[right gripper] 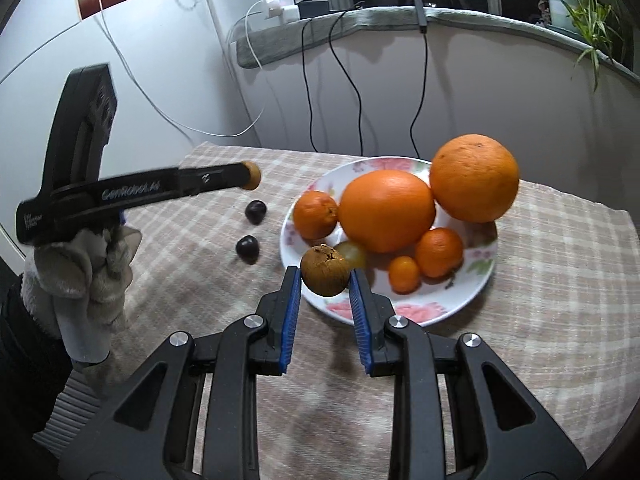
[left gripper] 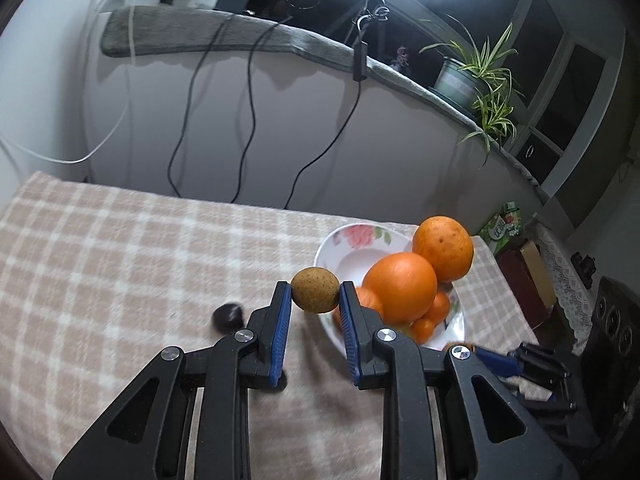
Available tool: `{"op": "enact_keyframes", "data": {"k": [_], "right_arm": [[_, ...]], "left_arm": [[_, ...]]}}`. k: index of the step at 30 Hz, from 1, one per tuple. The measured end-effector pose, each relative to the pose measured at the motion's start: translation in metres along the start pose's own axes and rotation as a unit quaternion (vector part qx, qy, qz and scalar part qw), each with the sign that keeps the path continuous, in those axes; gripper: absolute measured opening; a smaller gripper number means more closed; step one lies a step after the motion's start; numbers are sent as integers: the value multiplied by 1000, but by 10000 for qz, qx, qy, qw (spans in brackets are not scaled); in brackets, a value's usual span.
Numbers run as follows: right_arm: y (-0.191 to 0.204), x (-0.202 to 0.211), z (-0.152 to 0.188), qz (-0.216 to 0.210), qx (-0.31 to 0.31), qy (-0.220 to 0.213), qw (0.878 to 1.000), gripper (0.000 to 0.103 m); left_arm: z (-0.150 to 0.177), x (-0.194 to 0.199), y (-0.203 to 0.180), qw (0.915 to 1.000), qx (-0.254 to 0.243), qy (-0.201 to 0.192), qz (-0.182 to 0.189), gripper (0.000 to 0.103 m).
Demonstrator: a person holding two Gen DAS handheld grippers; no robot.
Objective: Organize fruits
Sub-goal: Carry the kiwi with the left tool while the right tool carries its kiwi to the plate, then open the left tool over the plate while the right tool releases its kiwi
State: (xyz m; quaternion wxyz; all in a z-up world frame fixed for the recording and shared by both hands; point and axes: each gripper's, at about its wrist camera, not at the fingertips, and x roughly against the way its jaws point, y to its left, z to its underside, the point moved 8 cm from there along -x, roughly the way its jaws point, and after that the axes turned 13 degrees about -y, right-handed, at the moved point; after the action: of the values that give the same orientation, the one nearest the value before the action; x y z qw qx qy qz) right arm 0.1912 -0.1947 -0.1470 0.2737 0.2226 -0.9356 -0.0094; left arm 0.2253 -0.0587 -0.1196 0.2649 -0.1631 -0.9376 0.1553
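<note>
My left gripper (left gripper: 315, 294) is shut on a small brown round fruit (left gripper: 315, 290), held above the checked cloth just left of the flowered plate (left gripper: 340, 240). From the right wrist view that same gripper (right gripper: 250, 176) reaches in from the left with its fruit (right gripper: 252, 175). My right gripper (right gripper: 325, 280) is shut on another brown fruit (right gripper: 324, 276) with a cracked top, over the plate's near rim (right gripper: 424, 316). The plate holds two big oranges (right gripper: 386, 210) (right gripper: 474, 178), small tangerines (right gripper: 314, 214), a kumquat (right gripper: 404, 274) and a yellowish grape (right gripper: 354, 254).
Two dark chestnut-like fruits (right gripper: 256, 212) (right gripper: 247, 249) lie on the cloth left of the plate; one dark fruit (left gripper: 228, 316) shows in the left wrist view. A gloved hand (right gripper: 80, 276) holds the left gripper. Cables hang down the wall behind the table; a potted plant (left gripper: 476, 76) stands on the sill.
</note>
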Motion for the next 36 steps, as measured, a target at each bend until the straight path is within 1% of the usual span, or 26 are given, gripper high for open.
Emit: {"op": "enact_keyframes", "data": {"k": [6,15,29,36], "right_arm": [[-5,-5,3,27,57,41,10000,26],[-12,-12,4,104,93,76,9999,26],[-14,-15,6,173,130,134,9997,26],[-13,-14,5,208,179,118,9996,26]], "left_arm": [[-4,-24,-9,9999,-79,114,46,23],[-4,-42,-19,9993,-263,258,55,23],[-6,-50,-35,9985,-454,279,115,23],[-7,-49,-36,9985,-465,253,116,24]]}}
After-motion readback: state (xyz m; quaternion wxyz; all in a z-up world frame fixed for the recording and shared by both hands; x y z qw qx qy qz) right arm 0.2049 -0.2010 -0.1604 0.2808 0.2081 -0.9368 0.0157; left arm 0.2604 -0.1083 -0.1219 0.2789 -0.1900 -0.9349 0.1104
